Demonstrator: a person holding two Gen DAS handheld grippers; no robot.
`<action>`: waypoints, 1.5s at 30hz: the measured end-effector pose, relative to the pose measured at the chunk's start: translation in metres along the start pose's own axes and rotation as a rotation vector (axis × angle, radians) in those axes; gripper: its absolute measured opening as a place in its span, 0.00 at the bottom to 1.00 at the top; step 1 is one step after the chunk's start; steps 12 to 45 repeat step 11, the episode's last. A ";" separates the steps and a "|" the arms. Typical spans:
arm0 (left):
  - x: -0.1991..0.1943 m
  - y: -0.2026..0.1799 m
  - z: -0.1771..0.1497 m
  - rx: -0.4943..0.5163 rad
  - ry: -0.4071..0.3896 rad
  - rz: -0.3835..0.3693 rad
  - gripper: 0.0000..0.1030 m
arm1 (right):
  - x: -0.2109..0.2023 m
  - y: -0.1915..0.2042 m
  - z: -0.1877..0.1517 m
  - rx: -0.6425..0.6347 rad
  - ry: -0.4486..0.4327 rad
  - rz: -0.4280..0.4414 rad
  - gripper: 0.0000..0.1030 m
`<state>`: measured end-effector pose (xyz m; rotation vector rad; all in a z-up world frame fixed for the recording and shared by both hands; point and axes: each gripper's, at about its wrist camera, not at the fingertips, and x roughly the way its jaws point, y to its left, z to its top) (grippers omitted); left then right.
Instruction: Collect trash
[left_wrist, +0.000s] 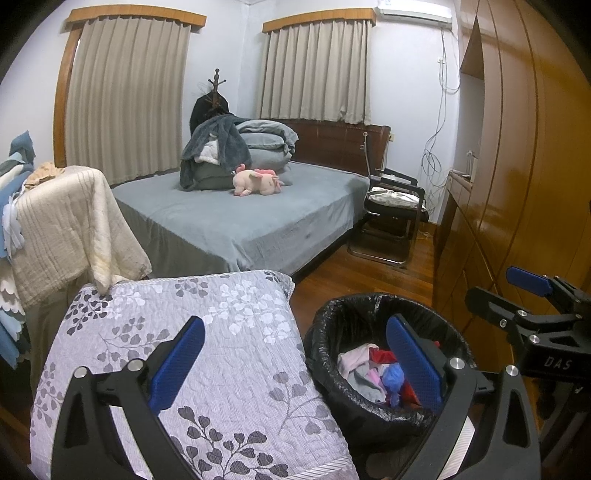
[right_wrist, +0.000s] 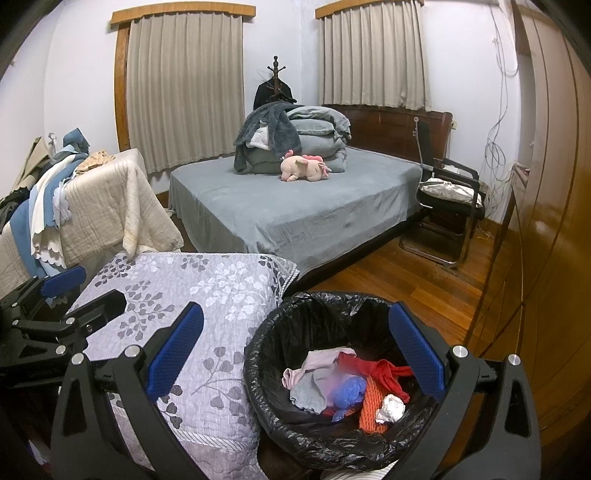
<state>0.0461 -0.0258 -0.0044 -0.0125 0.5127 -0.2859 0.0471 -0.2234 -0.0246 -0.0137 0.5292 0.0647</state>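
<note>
2 grippers hang spread and empty: the left gripper (left_wrist: 295, 363) straddles quilt and bin rim, the right gripper (right_wrist: 295, 354) hovers over the trash bin (right_wrist: 266, 354), where the trash (right_wrist: 347, 387) already lies. Best next: gather the black liner's (right_wrist: 314, 302) edges evenly before lifting.

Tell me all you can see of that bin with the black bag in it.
The bin stands upright on the wooden floor, pressed against a leaf-patterned quilt. A crinkled, glossy black plastic bag lines it and folds over the round rim. It is partly filled: pink, grey and red cloth, an orange netted piece, something blue, and a crumpled white paper ball on top.
</note>
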 end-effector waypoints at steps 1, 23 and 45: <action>0.003 -0.001 0.002 -0.001 0.002 -0.001 0.94 | 0.000 0.000 0.000 0.000 0.000 0.000 0.95; 0.002 -0.001 0.001 0.000 0.007 0.002 0.94 | 0.000 0.000 -0.003 0.000 0.002 0.002 0.95; 0.002 -0.001 0.001 0.000 0.007 0.002 0.94 | 0.000 0.000 -0.003 0.000 0.002 0.002 0.95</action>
